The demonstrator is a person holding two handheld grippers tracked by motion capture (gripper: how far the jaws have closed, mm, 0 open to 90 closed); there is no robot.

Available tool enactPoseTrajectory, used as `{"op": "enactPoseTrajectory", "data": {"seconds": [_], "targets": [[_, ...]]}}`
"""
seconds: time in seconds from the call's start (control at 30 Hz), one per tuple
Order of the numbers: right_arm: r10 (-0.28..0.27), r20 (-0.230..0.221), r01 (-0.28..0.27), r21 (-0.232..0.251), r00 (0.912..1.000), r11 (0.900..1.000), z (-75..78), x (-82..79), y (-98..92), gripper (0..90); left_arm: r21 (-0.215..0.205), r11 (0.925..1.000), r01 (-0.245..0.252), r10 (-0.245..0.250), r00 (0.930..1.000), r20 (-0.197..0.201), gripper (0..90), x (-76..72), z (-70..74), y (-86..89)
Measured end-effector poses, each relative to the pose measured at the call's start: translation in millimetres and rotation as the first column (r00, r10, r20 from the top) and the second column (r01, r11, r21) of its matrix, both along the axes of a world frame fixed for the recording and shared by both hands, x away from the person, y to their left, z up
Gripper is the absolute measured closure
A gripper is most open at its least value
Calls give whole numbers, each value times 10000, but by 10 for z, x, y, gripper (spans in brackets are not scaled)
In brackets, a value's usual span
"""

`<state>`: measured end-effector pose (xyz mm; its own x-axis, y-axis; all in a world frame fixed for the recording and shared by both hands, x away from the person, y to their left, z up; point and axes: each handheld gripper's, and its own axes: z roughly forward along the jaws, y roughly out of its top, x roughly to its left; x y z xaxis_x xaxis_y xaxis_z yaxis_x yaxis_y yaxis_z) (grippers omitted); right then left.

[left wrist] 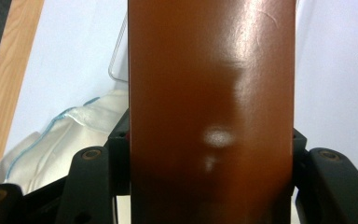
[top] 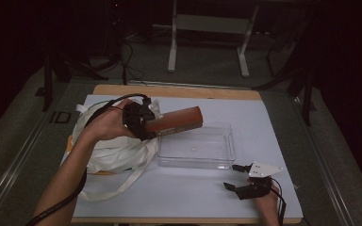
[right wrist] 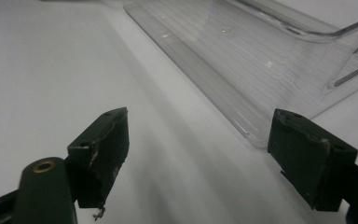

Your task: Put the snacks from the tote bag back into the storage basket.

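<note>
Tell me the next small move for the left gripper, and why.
Probably carry the brown box a little further right and lower it into the clear tray. The left gripper is shut on one end, the box's far end already hangs over the tray's rim, and the tray looks empty.

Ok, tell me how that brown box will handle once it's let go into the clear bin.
The brown box looks stiff, holding straight out from the left gripper. Its glossy face may slide. Long and flat-sided, it probably won't roll in the clear bin.

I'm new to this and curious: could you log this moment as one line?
left gripper: shut on brown box | box: above clear bin | right gripper: open, near bin
</note>
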<state>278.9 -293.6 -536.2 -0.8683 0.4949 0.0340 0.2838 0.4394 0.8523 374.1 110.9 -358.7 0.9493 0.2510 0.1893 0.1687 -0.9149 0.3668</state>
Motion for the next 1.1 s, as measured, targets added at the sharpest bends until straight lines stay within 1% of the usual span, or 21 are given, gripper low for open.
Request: {"op": "enactPoseTrajectory", "data": {"seconds": [0.13, 0.2, 0.33, 0.47, 0.63, 0.7, 0.83, 0.93, 1.0, 1.1], "targets": [[25, 21, -25, 26, 10000, 10000, 1, -1, -5, 203, -81, 9998, 164, -163, 9998, 106, 438, 8, -16, -16], [31, 19, -31, 38, 10000, 10000, 2, -2, -7, 202, 15, 9997, 242, -243, 9996, 161, 439, 18, -27, -27], [56, 0, -56, 135, 10000, 9999, 3, -3, -15, 202, 86, 9995, 319, -320, 9994, 157, 438, 45, -64, -43], [96, 32, -97, 212, 9999, 9997, 5, -5, -23, 202, -28, 9994, 350, -349, 9993, 146, 438, 61, -84, -52], [110, 29, -111, 405, 9999, 9991, 8, -6, -43, 202, 57, 9986, 530, -531, 9984, 217, 438, 64, -87, -88], [117, 29, -118, 474, 9999, 9988, 8, -5, -48, 202, 40, 9982, 601, -601, 9980, 196, 438, 65, -84, -106], [127, 26, -128, 461, 9999, 9989, 8, -5, -47, 202, 199, 9969, 763, -766, 9969, 180, 438, 67, -84, -154], [145, 16, -146, 517, 9999, 9986, 7, -2, -51, 202, 269, 9959, 867, -871, 9961, 145, 438, 71, -84, -186], [156, 12, -156, 536, 9999, 9984, 7, 0, -53, 200, 235, 9958, 890, -892, 9960, 73, 437, 68, -89, -203], [152, 1, -151, 542, 9999, 9984, 7, 1, -55, 201, 332, 9948, 964, -968, 9953, 90, 437, 69, -97, -232]]}}
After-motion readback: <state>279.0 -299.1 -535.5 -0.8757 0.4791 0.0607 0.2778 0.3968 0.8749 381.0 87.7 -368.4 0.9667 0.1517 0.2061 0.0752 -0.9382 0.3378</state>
